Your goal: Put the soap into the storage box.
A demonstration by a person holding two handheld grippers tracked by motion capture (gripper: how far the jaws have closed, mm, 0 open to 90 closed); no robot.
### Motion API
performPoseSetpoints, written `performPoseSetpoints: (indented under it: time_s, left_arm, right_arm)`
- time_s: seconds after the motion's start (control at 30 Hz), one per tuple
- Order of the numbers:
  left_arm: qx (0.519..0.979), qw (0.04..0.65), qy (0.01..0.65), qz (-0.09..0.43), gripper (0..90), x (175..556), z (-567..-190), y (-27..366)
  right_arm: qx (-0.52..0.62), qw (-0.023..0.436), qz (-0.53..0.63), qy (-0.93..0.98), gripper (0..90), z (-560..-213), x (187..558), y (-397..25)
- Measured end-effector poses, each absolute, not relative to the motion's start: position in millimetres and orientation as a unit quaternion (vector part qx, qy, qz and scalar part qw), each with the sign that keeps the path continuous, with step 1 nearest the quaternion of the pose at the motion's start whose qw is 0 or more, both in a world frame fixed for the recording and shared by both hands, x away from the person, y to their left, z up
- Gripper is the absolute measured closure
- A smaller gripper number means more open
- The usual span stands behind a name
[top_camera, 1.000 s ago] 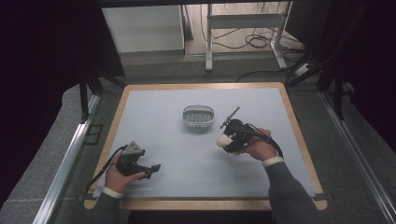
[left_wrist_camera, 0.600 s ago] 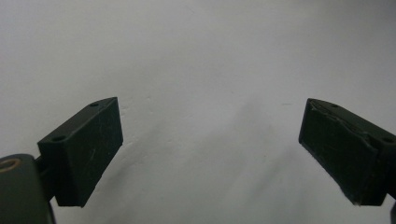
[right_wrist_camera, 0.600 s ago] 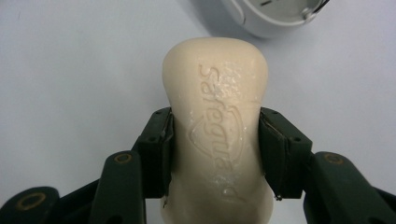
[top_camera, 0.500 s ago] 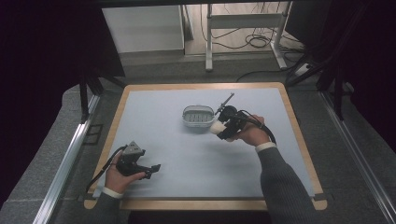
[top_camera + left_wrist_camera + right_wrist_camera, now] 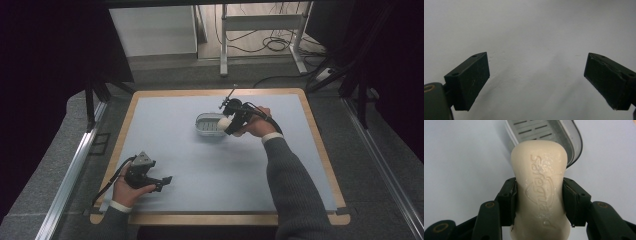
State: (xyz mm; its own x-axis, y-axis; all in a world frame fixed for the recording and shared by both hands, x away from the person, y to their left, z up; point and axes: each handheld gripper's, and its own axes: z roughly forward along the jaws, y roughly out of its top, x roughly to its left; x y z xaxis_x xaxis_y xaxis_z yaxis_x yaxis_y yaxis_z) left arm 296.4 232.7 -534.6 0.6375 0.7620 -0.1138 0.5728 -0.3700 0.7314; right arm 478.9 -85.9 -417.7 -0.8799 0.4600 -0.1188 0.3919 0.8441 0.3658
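Soap [image 5: 540,192] in right claw [image 5: 539,202], over dish [image 5: 549,131].

Table [image 5: 310,150]: pale blue-grey mat top, light wood border showing on all sides. Grey soap dish [image 5: 207,125], oval, slotted floor, lies directly on mat, toward far side, a little right of centre. In right gripper view, dish rim and slots visible against same pale surface. Left gripper view shows bare pale mat. Dark grey floor around table.
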Motion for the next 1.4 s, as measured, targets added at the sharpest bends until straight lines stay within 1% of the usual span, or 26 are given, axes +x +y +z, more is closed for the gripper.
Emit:
performPoseSetpoints:
  time_s: [0.23,0.63,1.0,1.4]
  left_arm:
    - [0.819,0.383,0.409,0.121,6.7,296.8,-535.6,231.7]
    - [0.818,0.385,0.409,0.122,6.7,296.2,-535.0,231.8]
    - [0.820,0.384,0.408,0.119,6.7,297.0,-536.5,230.1]
    - [0.822,0.381,0.406,0.120,6.9,297.1,-536.5,230.7]
  right_arm:
    - [0.219,0.090,0.181,0.955,48.9,-422.5,499.5,-75.1]
    - [0.217,0.072,0.178,0.957,48.9,-432.0,515.0,-61.7]
    - [0.212,0.070,0.186,0.957,48.9,-435.3,524.0,-60.8]
    - [0.179,0.071,0.185,0.964,48.9,-439.3,533.3,-41.3]
